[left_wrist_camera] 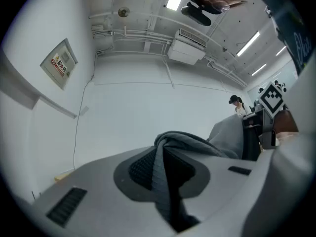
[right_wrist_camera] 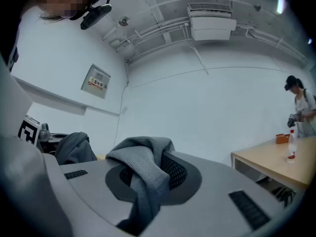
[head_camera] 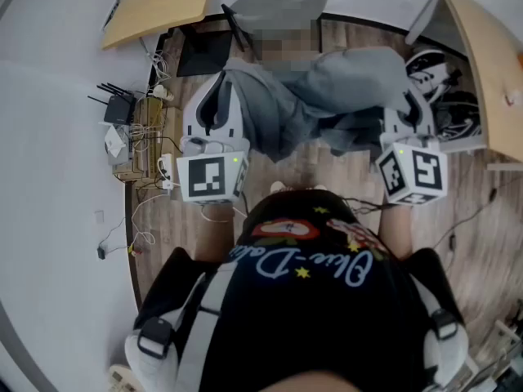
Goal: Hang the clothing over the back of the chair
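Fingers of L gripper clamp one end of grey clothing; R gripper clamps other end. Both level, w/ clothing slung btwn them over floor.

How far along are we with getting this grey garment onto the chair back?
Done: the left gripper and right gripper are each shut on a fold of the grey garment. In hand: it hangs spread between them. Left: what looks like the chair stands further ahead; the garment is not yet draped over its back or released.
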`<state>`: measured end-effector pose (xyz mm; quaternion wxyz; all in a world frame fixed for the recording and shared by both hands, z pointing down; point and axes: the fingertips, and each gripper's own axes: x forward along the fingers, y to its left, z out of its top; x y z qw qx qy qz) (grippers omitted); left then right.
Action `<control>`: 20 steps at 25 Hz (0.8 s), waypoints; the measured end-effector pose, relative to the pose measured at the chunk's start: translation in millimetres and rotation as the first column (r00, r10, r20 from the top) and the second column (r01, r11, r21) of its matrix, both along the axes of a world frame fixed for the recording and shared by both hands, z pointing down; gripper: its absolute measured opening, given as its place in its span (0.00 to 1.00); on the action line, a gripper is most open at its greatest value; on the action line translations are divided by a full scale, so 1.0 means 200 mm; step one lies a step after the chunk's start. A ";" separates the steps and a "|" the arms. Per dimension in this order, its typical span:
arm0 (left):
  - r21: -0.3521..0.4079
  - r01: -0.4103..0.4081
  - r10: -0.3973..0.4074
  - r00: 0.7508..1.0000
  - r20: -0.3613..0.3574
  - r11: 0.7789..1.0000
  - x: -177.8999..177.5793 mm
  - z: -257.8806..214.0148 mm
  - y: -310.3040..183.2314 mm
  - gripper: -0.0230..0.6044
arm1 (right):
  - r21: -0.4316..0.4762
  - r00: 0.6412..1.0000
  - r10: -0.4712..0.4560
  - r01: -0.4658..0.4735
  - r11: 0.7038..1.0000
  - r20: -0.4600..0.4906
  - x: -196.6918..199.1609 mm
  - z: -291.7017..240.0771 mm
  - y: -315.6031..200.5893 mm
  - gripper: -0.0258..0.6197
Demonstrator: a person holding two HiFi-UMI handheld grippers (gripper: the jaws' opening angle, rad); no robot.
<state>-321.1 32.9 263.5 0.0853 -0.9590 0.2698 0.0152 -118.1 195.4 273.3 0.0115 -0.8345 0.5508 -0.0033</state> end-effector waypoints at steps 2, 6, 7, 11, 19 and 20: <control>-0.003 0.002 -0.002 1.000 0.004 1.000 0.01 0.00 0.00 0.10 | 0.002 1.000 -0.002 0.002 1.000 0.002 0.00 0.00 0.00 0.10; -0.004 -0.001 0.001 1.000 0.016 1.000 0.02 0.01 0.00 0.10 | -0.003 1.000 -0.002 0.002 1.000 -0.004 0.01 -0.01 0.00 0.10; -0.004 -0.002 0.002 1.000 0.017 1.000 0.02 0.01 0.00 0.10 | -0.005 1.000 -0.002 0.002 1.000 -0.004 0.01 -0.01 0.00 0.10; -0.003 -0.005 0.005 1.000 0.021 1.000 0.02 0.01 0.01 0.10 | -0.012 1.000 -0.001 0.001 1.000 -0.002 0.01 0.00 0.00 0.10; 0.000 -0.019 0.019 0.999 0.038 1.000 0.08 0.03 0.10 0.10 | -0.012 1.000 0.013 -0.013 1.000 0.004 0.06 0.02 0.09 0.10; -0.002 -0.021 0.021 0.999 0.041 1.000 0.07 0.03 0.08 0.10 | -0.014 1.000 0.015 -0.015 1.000 0.003 0.05 0.02 0.08 0.10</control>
